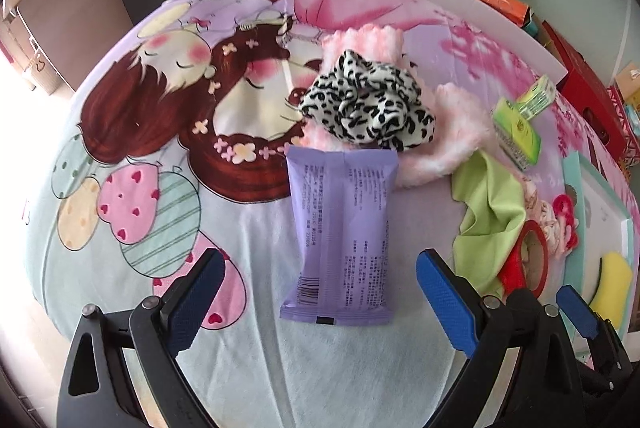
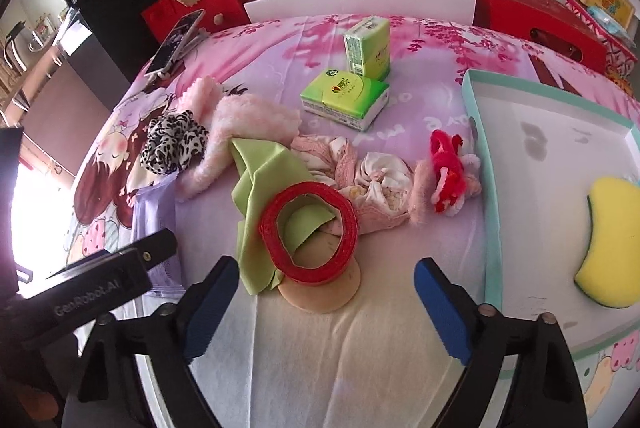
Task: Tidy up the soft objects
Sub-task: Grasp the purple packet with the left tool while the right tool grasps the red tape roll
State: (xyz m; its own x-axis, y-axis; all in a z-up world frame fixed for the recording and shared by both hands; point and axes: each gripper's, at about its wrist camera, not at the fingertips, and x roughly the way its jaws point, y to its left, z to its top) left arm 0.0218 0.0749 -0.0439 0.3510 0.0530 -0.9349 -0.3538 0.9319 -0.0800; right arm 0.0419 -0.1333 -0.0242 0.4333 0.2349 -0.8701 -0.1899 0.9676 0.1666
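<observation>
**On the cartoon bedsheet, a purple packet lies lengthwise**

Between the left gripper [image 1: 320, 302]'s spread, empty fingers, the purple packet [image 1: 342, 236] lies flat, its long axis pointing away toward the leopard-print scrunchie [image 1: 370, 108]. The right gripper [image 2: 328, 300] gapes empty near the red tape roll [image 2: 308, 230].

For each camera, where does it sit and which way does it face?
Left wrist: on the left gripper, angled down at the flat purple wipes packet; open blue pads show.
Right wrist: on the right gripper, angled down at the red tape ring; open pads show.
Shared: packet, ring, crumpled light-green cloth.
</observation>
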